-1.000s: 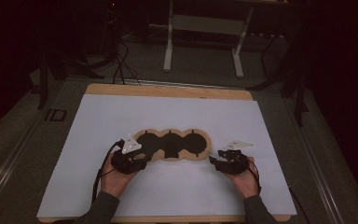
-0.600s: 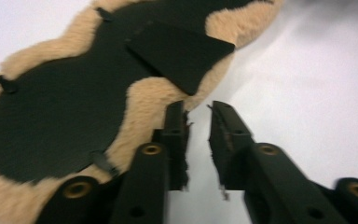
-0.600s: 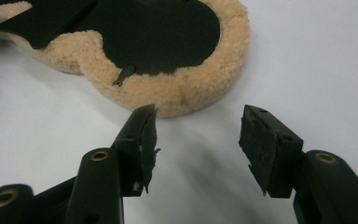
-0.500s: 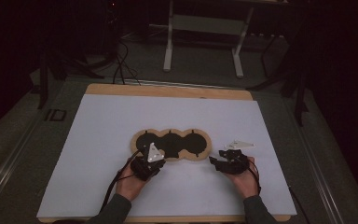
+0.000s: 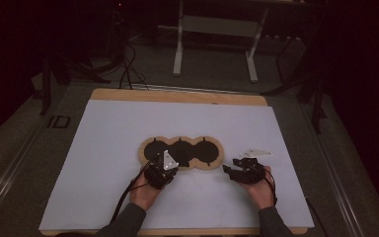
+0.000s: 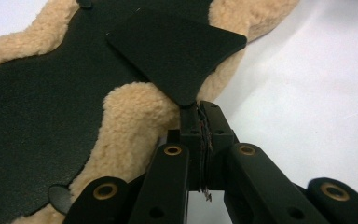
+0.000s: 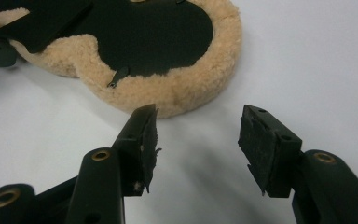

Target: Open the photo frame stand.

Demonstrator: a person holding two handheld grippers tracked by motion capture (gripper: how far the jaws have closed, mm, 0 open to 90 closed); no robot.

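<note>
Three-lobed fleece pad (image 5: 181, 153) with black inner face lies mid-bench on the white sheet (image 5: 103, 138); its black flap (image 6: 177, 51) is lifted at the left lobe. Left tongs (image 6: 199, 109), at the pad's 7 o'clock, are clamped on the flap's tip. Right tongs (image 7: 198, 140) stand apart at the pad's 4 o'clock, just beside the rim, holding nothing.

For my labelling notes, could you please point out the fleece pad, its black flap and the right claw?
fleece pad (image 7: 186, 95): right gripper view, tan fleece rim.
black flap (image 6: 177, 49): left gripper view, flap's middle.
right claw (image 7: 198, 140): right gripper view, between its fingertips.
</note>
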